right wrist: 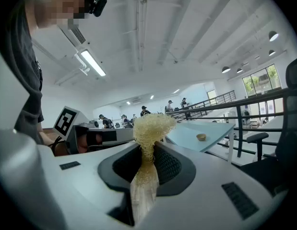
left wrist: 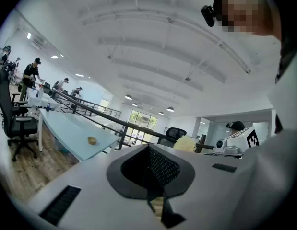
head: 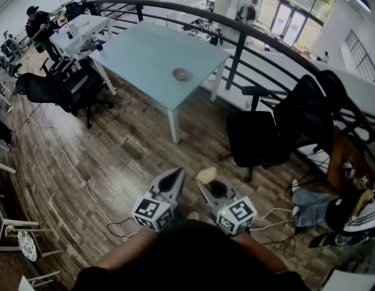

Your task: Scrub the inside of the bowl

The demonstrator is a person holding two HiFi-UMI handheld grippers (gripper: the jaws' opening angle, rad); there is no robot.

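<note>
- Pale-blue surface (head: 145,59) on a wood floor (head: 114,156), by a curved railing (head: 235,32), carries the bowl (head: 180,74), well apart from both grippers.
- Right gripper (head: 205,182) fingers grasp a straw-coloured scrubber (head: 206,174).
- Left gripper (head: 177,173) fingers are clenched together, empty.

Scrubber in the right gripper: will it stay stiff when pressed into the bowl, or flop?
The scrubber looks like loose fibre, pinched thin where the right gripper clamps it and flaring past that, so it probably compresses and bends readily. It is likely light, since the free tuft stands up unsupported.
</note>
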